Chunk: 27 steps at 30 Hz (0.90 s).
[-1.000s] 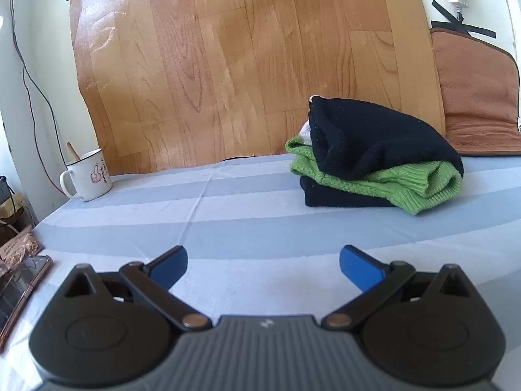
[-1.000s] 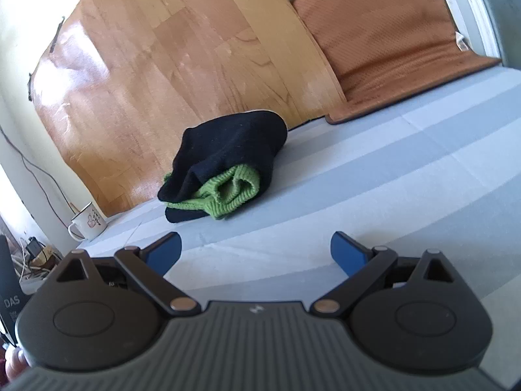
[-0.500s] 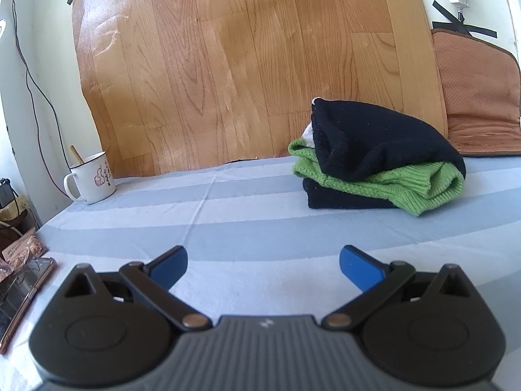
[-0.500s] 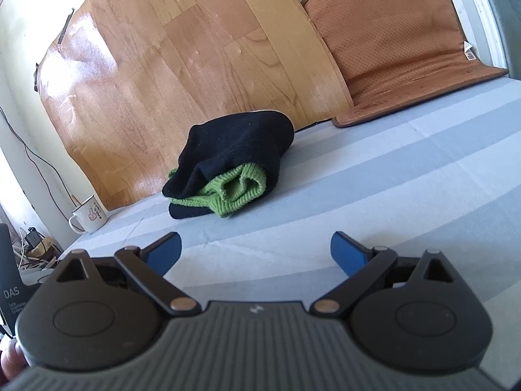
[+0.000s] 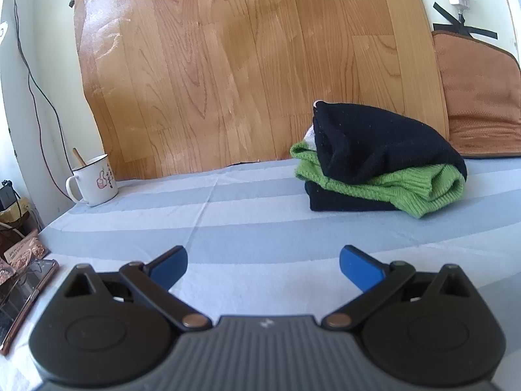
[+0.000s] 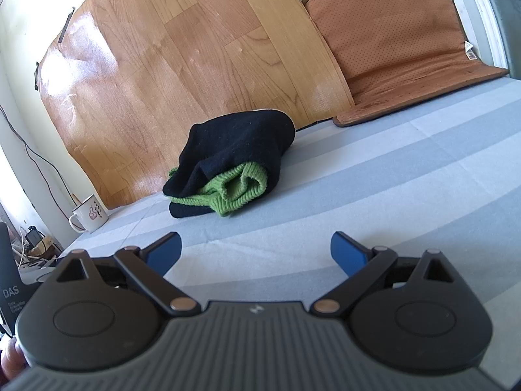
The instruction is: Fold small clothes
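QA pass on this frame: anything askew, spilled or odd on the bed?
Only the clothes pile: the black piece sits skewed on top, and the green knit bulges out of the front, bunched, not flat. The mug stands upright with nothing spilled. Both sets of jaws are open and clear of the pile.

Black device, perhaps a speaker, cut off.

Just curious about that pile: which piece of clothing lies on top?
The black garment; it drapes over the green knit, with another dark layer underneath.
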Each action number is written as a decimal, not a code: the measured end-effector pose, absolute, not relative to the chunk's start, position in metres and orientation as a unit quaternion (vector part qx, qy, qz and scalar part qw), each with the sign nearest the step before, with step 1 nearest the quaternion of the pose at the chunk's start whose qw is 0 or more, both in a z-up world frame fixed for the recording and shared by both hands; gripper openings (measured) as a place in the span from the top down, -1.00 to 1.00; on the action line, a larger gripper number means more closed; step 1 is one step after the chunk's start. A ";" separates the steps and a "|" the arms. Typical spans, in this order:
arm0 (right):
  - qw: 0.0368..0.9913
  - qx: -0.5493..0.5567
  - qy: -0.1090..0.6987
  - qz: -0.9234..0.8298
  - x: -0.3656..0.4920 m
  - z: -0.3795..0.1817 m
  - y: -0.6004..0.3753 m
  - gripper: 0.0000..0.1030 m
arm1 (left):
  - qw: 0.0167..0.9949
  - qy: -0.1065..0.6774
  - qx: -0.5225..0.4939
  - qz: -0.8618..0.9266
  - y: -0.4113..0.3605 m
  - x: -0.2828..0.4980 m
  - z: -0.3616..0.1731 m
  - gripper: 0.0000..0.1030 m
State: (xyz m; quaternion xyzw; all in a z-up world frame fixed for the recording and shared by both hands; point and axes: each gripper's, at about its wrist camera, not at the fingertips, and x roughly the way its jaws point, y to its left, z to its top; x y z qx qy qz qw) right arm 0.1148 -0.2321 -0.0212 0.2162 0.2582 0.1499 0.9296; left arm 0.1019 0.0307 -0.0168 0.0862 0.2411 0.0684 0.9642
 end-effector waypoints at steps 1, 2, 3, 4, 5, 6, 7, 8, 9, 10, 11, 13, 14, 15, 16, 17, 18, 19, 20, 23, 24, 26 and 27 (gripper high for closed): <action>0.930 0.216 0.258 0.150 0.115 -0.021 -0.232 -0.93 | 0.964 0.241 0.085 0.068 0.031 0.102 -0.017 -1.00; 0.930 0.216 0.258 0.150 0.115 -0.021 -0.232 -0.93 | 0.964 0.241 0.084 0.069 0.031 0.102 -0.017 -1.00; 0.930 0.216 0.258 0.150 0.115 -0.021 -0.232 -0.93 | 0.964 0.242 0.083 0.070 0.031 0.102 -0.017 -1.00; 0.930 0.216 0.258 0.150 0.115 -0.021 -0.232 -0.93 | 0.964 0.242 0.082 0.071 0.032 0.102 -0.017 -1.00; 0.930 0.216 0.258 0.150 0.115 -0.021 -0.232 -0.93 | 0.964 0.242 0.080 0.071 0.032 0.102 -0.016 -1.00; 0.930 0.216 0.258 0.150 0.115 -0.021 -0.232 -0.93 | 0.964 0.243 0.079 0.072 0.032 0.102 -0.016 -1.00; 0.930 0.216 0.258 0.150 0.115 -0.021 -0.232 -0.93 | 0.964 0.244 0.078 0.073 0.032 0.102 -0.016 -1.00; 0.930 0.216 0.258 0.150 0.115 -0.021 -0.232 -0.93 | 0.964 0.244 0.078 0.073 0.033 0.102 -0.016 -1.00; 0.930 0.216 0.258 0.150 0.115 -0.021 -0.232 -0.93 | 0.964 0.244 0.078 0.073 0.033 0.102 -0.016 -1.00; 0.930 0.216 0.258 0.150 0.115 -0.021 -0.232 -0.93 | 0.964 0.244 0.078 0.073 0.032 0.102 -0.016 -1.00; 0.930 0.216 0.258 0.150 0.115 -0.021 -0.232 -0.93 | 0.964 0.244 0.079 0.072 0.032 0.102 -0.016 -1.00; 0.929 0.216 0.258 0.151 0.115 -0.021 -0.233 -0.93 | 0.964 0.244 0.082 0.071 0.031 0.102 -0.016 -1.00; 0.929 0.216 0.258 0.151 0.115 -0.021 -0.233 -0.93 | 0.964 0.244 0.083 0.071 0.031 0.102 -0.016 -1.00; 0.929 0.216 0.258 0.151 0.115 -0.021 -0.232 -0.93 | 0.964 0.244 0.084 0.070 0.031 0.102 -0.016 -1.00; 0.929 0.216 0.258 0.151 0.115 -0.021 -0.232 -0.93 | 0.964 0.244 0.084 0.070 0.030 0.101 -0.017 -1.00; 0.929 0.216 0.258 0.151 0.115 -0.021 -0.233 -0.93 | 0.963 0.245 0.084 0.069 0.030 0.101 -0.017 -1.00; 0.929 0.216 0.258 0.151 0.115 -0.021 -0.233 -0.93 | 0.963 0.245 0.084 0.069 0.030 0.101 -0.017 -1.00; 0.929 0.216 0.258 0.151 0.115 -0.021 -0.233 -0.93 | 0.963 0.246 0.085 0.068 0.030 0.102 -0.017 -1.00; 0.929 0.216 0.258 0.151 0.115 -0.021 -0.233 -0.93 | 0.963 0.246 0.085 0.068 0.030 0.102 -0.017 -1.00; 0.929 0.216 0.258 0.151 0.115 -0.021 -0.233 -0.93 | 0.963 0.248 0.084 0.067 0.031 0.102 -0.017 -1.00; 0.929 0.216 0.258 0.151 0.115 -0.021 -0.233 -0.93 | 0.963 0.249 0.084 0.066 0.031 0.102 -0.017 -1.00; 0.929 0.216 0.258 0.151 0.115 -0.021 -0.233 -0.93 | 0.962 0.250 0.084 0.067 0.031 0.102 -0.017 -1.00; 0.929 0.216 0.258 0.152 0.115 -0.021 -0.233 -0.93 | 0.962 0.251 0.084 0.066 0.031 0.102 -0.017 -1.00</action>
